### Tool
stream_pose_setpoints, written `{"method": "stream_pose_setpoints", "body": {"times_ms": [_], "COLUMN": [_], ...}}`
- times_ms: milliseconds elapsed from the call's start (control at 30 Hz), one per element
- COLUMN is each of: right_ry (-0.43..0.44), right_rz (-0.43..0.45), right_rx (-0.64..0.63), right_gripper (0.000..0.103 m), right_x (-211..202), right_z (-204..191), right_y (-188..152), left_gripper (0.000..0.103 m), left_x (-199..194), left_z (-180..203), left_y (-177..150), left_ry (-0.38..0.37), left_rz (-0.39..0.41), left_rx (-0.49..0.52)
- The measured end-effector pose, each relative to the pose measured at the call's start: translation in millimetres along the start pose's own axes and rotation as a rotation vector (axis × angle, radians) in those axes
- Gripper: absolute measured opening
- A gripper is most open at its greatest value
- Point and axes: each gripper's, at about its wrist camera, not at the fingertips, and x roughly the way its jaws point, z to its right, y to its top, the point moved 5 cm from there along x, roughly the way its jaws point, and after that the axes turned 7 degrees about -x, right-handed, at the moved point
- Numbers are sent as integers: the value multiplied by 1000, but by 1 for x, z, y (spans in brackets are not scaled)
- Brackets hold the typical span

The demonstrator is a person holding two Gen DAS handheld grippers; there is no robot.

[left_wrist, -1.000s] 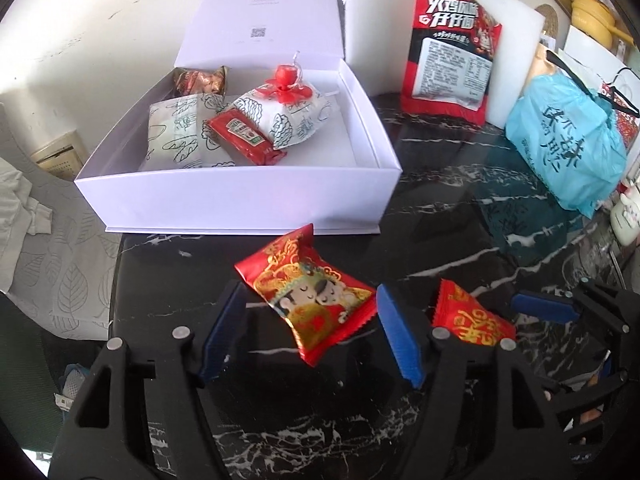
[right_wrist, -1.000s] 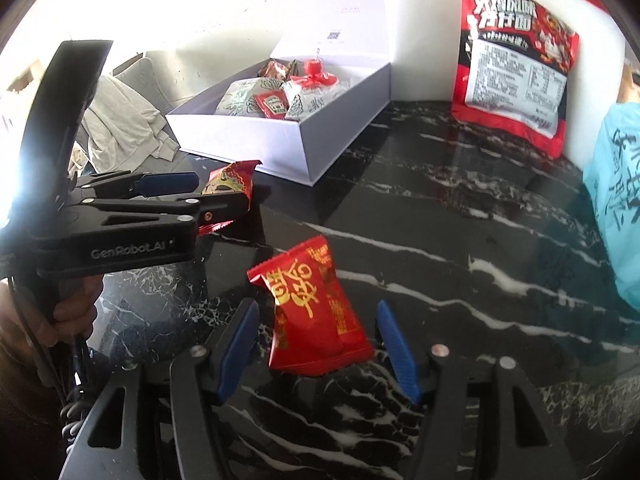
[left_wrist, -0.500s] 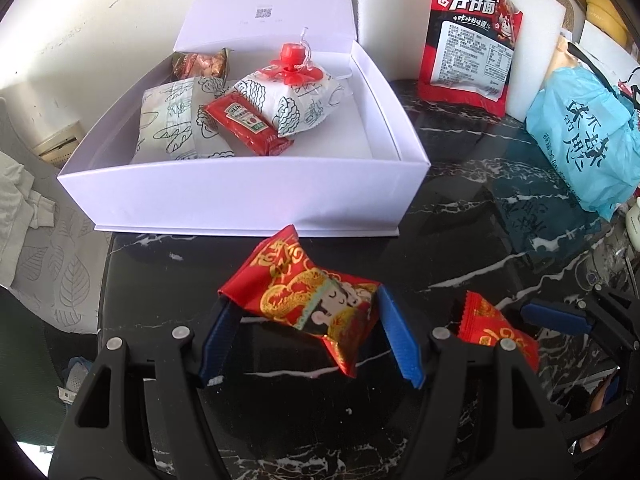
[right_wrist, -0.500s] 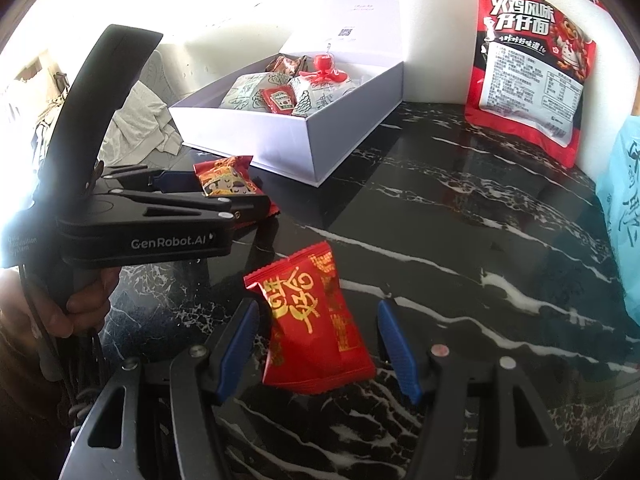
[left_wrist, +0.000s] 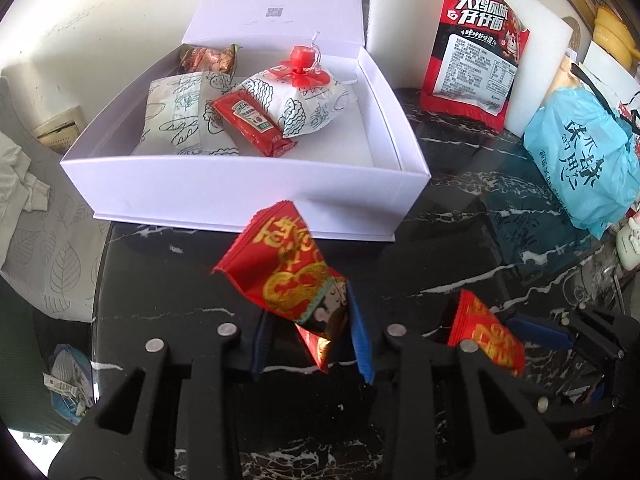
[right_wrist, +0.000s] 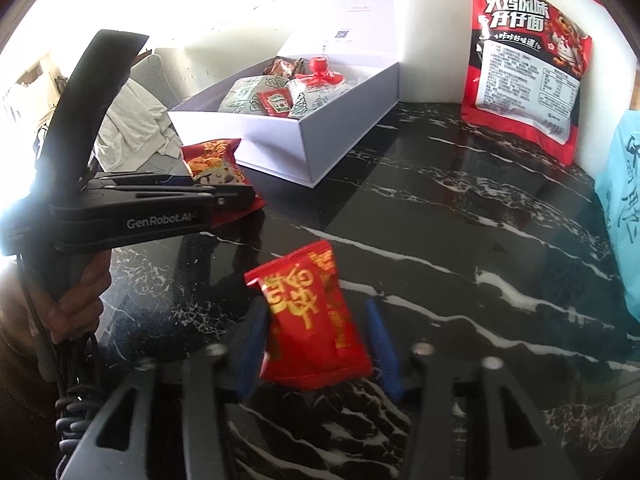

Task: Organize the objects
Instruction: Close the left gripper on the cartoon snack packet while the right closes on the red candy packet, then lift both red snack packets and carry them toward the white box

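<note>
Both tongs pinch 1 red snack packet each, in front of the white box.

My left gripper is clamped on the red packet with the cartoon figure, its blue pads squeezing the lower end while the upper end tilts toward the white gift box. My right gripper has its fingers close around the red packet with gold characters; the left pad touches it, but on the right side I cannot tell. That box stands open on the black marble table, lid raised, holding 2 white patterned pouches, a ketchup sachet, a red plastic toy and a brown wrapped candy. A large red noodle bag leans upright behind, near a blue bag.
</note>
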Motion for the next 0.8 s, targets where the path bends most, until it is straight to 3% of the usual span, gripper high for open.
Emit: {"method": "stream_pose_setpoints", "body": {"times_ms": [367,800], "right_ry": [-1,-7], "right_rz": [14,34], "right_rx": [1,1], "right_gripper": [27,27], "right_x": [-13,-31], "right_z": [1,-2], "right_y": [-2,-8], "left_gripper": [26,25], "left_x": [-21,-41], "left_z": [4,12], "left_y": [-3,-19], "left_ry": [11,-6], "left_rz": [30,39], "left_rx": [28,40]}}
